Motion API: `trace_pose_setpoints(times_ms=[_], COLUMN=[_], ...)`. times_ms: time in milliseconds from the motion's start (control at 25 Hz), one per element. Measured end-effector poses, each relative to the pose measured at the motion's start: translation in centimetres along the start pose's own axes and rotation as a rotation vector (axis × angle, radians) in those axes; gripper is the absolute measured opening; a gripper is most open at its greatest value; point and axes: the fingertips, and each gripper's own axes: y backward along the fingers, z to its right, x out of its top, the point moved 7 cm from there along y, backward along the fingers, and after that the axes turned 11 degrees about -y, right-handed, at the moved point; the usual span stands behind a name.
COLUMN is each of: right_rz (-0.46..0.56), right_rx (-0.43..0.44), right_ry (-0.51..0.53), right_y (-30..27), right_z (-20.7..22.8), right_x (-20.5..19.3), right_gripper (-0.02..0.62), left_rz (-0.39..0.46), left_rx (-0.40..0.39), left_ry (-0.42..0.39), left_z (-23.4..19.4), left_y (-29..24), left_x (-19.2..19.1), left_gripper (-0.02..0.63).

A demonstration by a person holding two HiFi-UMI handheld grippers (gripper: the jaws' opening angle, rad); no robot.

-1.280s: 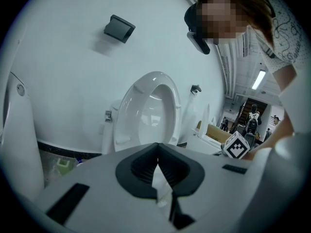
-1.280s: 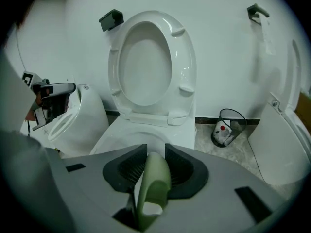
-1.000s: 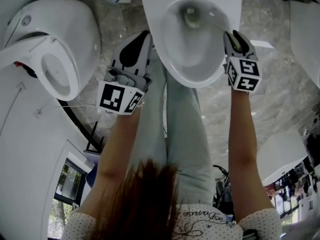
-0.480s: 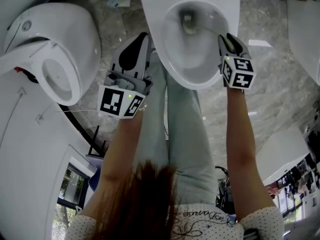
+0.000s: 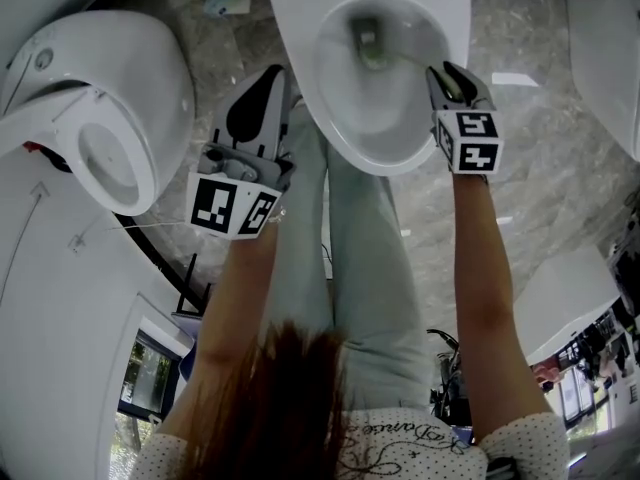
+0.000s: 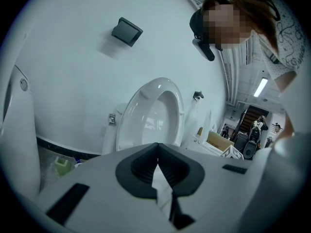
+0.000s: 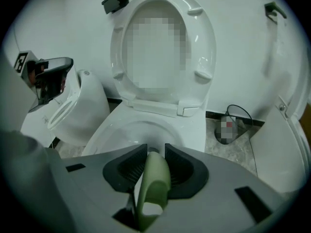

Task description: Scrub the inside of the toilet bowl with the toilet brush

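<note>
Your right gripper pinches the toilet brush, head down in the toilet bowl; your left gripper is pressed together.

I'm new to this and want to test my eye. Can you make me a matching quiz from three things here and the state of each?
Things:
1 toilet brush
2 left gripper
3 toilet seat

States:
a raised upright
b shut, nothing in it
c clamped in the right gripper, head down in the bowl

Pairs: 1-c; 2-b; 3-a
</note>
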Motion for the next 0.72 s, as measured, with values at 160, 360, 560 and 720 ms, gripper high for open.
trace_pose_setpoints(times_ms=[160, 360, 560, 720], right_rz=[-0.017, -0.026, -0.019, -0.017], right_rx=[0.014, 0.020, -0.001, 0.002], right_ry=[0.169, 0.315, 0.312, 0.325], right_y=[0.3, 0.4, 0.4, 0.1], right_z=[-1.2, -2.1, -1.3, -1.2], right_x=[0.4, 0.8, 1.0, 1.4], right_gripper=[0.124, 0.124, 0.124, 0.124], left_rz=[-0.003, -0.010, -0.012, -0.015], left_rx=[-0.003, -0.003, 0.006, 0.010], left_ry=[-0.007, -0.007, -0.003, -0.001], left_z=[0.2, 0.1, -0.2, -0.5], left_y=[0.0, 0.0, 0.1, 0.0], left_x=[-0.1, -0.3, -0.4, -0.6], left_gripper=[0.003, 0.003, 0.003, 0.003])
